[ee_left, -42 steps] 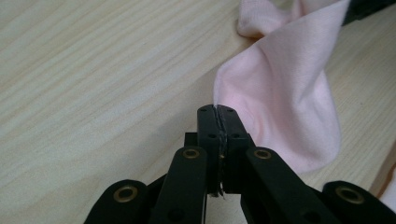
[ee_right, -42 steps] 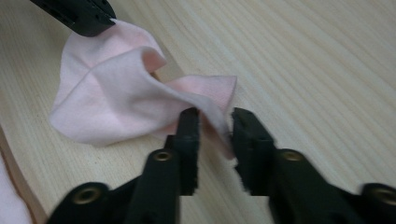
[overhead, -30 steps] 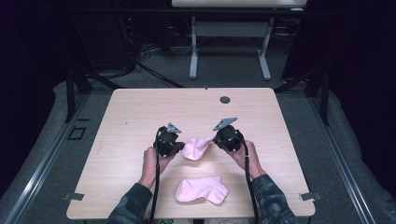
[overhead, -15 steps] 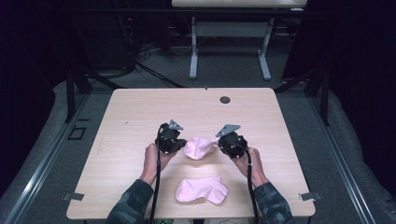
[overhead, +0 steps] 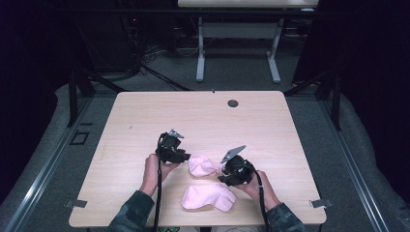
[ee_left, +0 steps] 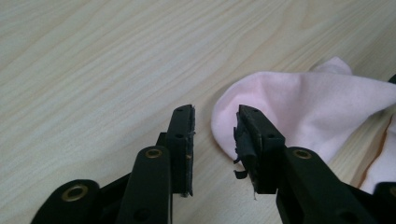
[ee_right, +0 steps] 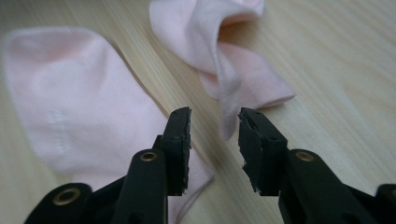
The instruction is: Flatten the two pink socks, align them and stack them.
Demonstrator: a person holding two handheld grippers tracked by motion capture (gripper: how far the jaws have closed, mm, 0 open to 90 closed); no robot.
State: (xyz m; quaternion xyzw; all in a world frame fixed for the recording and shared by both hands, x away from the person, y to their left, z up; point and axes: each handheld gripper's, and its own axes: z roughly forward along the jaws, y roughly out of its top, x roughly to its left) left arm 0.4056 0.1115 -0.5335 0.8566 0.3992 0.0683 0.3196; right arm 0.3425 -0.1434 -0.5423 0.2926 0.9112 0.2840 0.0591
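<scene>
Both grippers have dropped nearer the person, right gripper [overhead: 226,175] and left gripper [overhead: 183,155] narrowly parted, empty; crumpled sock [ee_right: 219,51] ahead could bunch or slip.

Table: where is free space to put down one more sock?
The table is bare between the far edge with its round grommet and both grippers. It is crowded near the front, around the crumpled sock and the flat sock.
</scene>
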